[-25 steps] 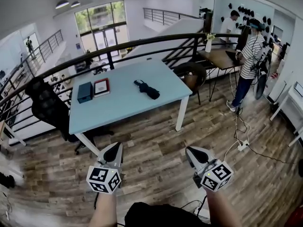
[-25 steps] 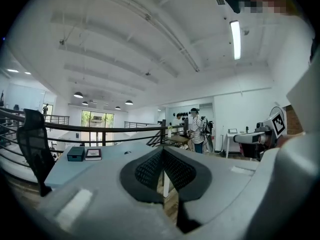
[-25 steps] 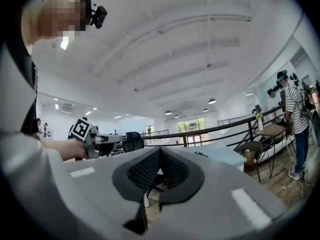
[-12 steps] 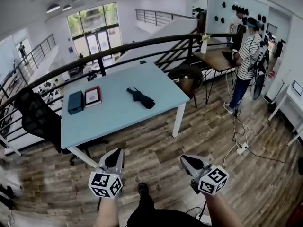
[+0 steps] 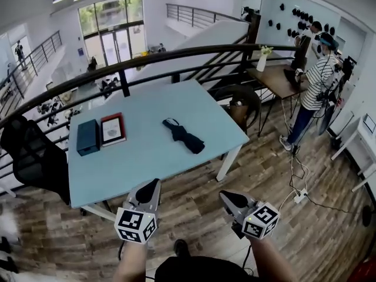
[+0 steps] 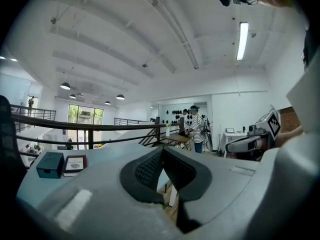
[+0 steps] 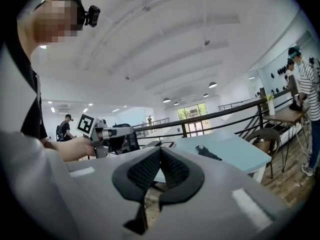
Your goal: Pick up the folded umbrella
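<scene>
**A:** Where is the umbrella [image 5: 184, 137]?

**B:** It's lying flat on the table [image 5: 147, 163], right of the middle. It runs slantwise, with the strap loop toward the centre and the thicker end toward the near right corner. Nothing touches it. The box [image 5: 88, 137] and the book [image 5: 112, 128] sit side by side, well apart from it near the left edge.

**A:** And the grippers?

**B:** Both hang over the floor, short of the table's near edge. The left gripper [image 5: 154, 184] has its jaws pressed together, and so does the right gripper [image 5: 225, 197]. Neither is holding anything.

**A:** So the step in hand is the approach. Which one would you use?

**B:** Probably the right, since it lines up better with the near right corner. I'd spread its jaws before it crosses the edge, not above the umbrella.

**A:** What angle?

**B:** Come in across the umbrella, not along it, so one jaw goes down each side of the folded bundle. Aim for the thick middle. The fabric will likely squash, so close firmly.

**A:** Anything to watch for?

**B:** A pinch on the loop or loose cloth alone could let it dangle or slip. The jaw tips should brush the tabletop, and then it lifts straight up.
</scene>
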The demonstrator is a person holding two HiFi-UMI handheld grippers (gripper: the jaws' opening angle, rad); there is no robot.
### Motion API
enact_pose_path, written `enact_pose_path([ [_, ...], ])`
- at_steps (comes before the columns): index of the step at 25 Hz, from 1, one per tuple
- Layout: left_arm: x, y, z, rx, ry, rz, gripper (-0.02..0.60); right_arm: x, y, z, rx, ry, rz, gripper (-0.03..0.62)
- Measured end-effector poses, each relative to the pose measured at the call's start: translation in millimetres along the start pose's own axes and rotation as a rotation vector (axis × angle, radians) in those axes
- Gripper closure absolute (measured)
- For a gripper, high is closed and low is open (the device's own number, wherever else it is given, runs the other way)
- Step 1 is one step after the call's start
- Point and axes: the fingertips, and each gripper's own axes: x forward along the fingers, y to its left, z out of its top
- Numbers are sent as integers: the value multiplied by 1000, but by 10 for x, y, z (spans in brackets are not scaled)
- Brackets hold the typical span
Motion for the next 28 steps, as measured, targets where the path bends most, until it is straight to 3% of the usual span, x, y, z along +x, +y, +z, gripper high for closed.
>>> enact_pose_path([
  [4, 202, 506, 110, 3, -11, -2, 575, 685, 35, 120, -9, 6, 42, 592],
  [9, 311, 945, 152, -19, -31, 28, 575, 1139, -79, 150, -8, 33, 69, 592],
  [16, 732, 1400, -40, -62, 21, 51, 575, 1701, -455, 101, 29, 66, 90, 592],
  [22, 1480, 1668, -141, -59, 76, 47, 575, 2200, -1147, 53, 81, 89, 102, 591],
  [28, 2433, 2022, -60, -48, 73, 138, 575, 2829, -2075, 60, 120, 142, 132, 578],
])
